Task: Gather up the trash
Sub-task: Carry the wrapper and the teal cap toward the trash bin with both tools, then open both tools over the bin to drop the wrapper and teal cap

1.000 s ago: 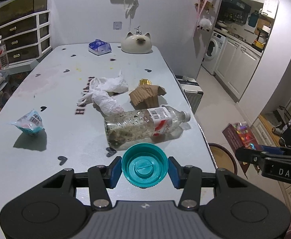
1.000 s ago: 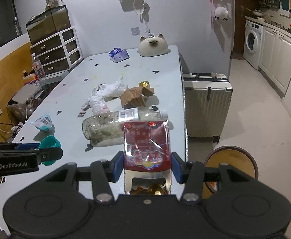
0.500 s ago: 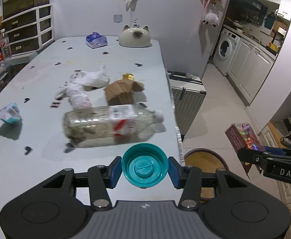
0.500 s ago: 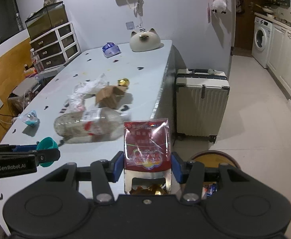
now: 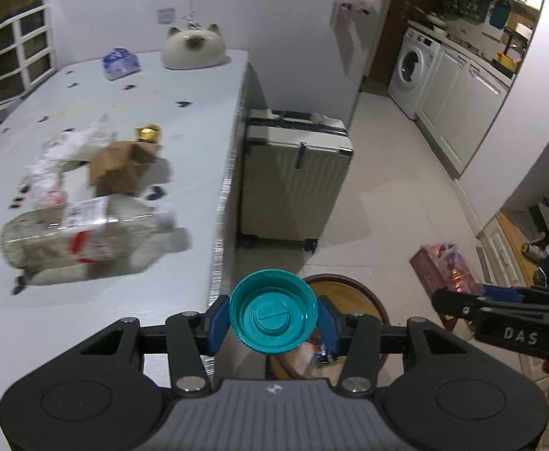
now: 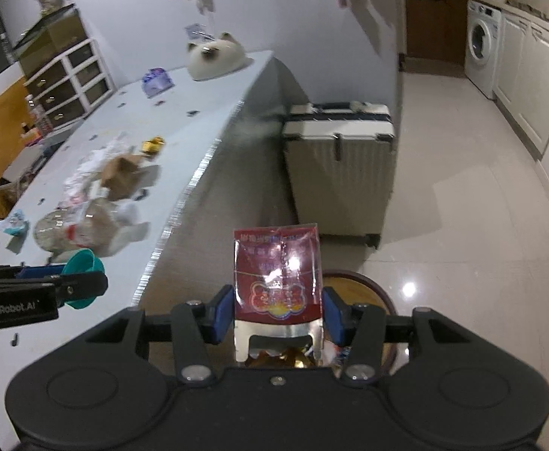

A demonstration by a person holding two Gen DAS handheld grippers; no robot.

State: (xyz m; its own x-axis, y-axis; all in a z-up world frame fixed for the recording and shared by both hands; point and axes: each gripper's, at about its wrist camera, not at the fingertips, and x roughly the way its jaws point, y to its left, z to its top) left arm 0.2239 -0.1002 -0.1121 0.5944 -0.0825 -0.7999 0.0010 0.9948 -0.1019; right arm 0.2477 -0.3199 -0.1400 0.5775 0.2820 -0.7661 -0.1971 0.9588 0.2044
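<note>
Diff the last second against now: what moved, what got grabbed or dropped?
Both grippers swung off the white table toward the round brown bin on the floor. Nothing grabbed or dropped: left gripper still clamps the teal plastic cap, right gripper the red foil packet. Table litter unchanged.

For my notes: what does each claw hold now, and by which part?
Left claw: teal bottle cap, pinched across its rim. Right claw: red snack packet, pinched by its two side edges.
</note>
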